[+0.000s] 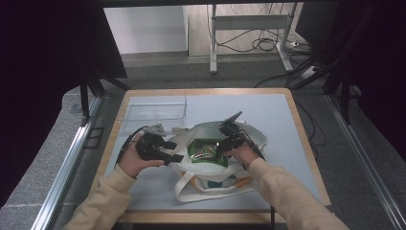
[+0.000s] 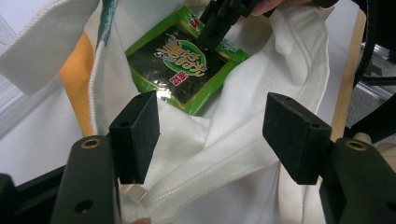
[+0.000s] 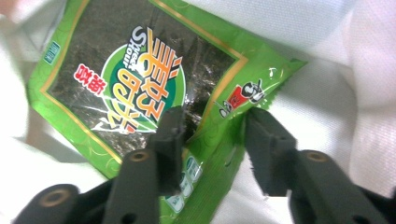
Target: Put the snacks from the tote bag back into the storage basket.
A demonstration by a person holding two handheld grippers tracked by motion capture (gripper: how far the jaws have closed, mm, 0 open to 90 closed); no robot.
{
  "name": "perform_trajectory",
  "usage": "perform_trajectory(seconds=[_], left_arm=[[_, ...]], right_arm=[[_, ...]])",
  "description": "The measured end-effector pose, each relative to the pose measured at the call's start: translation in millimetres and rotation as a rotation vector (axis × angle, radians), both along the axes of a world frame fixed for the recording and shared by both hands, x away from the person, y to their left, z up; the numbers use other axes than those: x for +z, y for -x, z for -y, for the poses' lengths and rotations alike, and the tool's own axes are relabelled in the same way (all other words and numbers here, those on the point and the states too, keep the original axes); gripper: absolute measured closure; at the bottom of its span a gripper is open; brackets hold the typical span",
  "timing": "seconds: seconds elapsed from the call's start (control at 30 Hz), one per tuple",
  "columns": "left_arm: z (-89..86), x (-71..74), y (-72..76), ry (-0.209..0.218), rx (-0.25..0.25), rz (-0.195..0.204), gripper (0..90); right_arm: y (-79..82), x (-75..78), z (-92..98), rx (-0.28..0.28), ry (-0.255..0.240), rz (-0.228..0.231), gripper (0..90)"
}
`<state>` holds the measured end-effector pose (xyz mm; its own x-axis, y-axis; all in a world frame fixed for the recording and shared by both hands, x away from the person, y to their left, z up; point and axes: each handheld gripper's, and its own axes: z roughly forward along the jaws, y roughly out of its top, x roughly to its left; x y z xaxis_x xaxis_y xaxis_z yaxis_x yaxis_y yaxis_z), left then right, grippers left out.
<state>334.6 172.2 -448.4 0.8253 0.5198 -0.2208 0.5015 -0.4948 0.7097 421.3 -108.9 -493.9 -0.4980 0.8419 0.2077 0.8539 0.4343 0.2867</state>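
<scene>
A white tote bag (image 1: 253, 136) with orange trim lies open on the table. Inside it lies a green seaweed snack packet (image 1: 207, 152) (image 2: 180, 70) (image 3: 130, 74). My right gripper (image 1: 221, 146) (image 3: 212, 135) reaches into the bag from the right. Its jaws stand apart around the packet's near corner, one over the packet's face and one at its edge. My left gripper (image 1: 173, 151) (image 2: 210, 135) sits at the bag's left rim with its jaws wide apart and white bag cloth (image 2: 210, 154) lying between them. The right gripper's jaws (image 2: 212, 32) also show on the packet's far corner.
A clear plastic tray (image 1: 155, 111) stands at the back left of the grey table top (image 1: 268, 108), which has a wooden edge. Beyond the table are a metal desk frame (image 1: 249, 24) and cables on the floor. Dark curtains hang on both sides.
</scene>
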Motion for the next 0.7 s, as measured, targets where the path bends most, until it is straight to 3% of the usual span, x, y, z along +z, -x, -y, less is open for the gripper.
perform_trajectory(seconds=[0.27,0.7], left_arm=[[-0.8,-0.1,-0.5,-0.007,-0.004,0.001,36.3],[-1.6,-0.3,-1.2,-0.004,-0.001,0.001,36.3]], right_arm=[[-1.0,0.2,-3.0,0.007,-0.042,-0.029,80.8],[0.5,13.5,6.4,0.005,-0.113,-0.016,86.9]])
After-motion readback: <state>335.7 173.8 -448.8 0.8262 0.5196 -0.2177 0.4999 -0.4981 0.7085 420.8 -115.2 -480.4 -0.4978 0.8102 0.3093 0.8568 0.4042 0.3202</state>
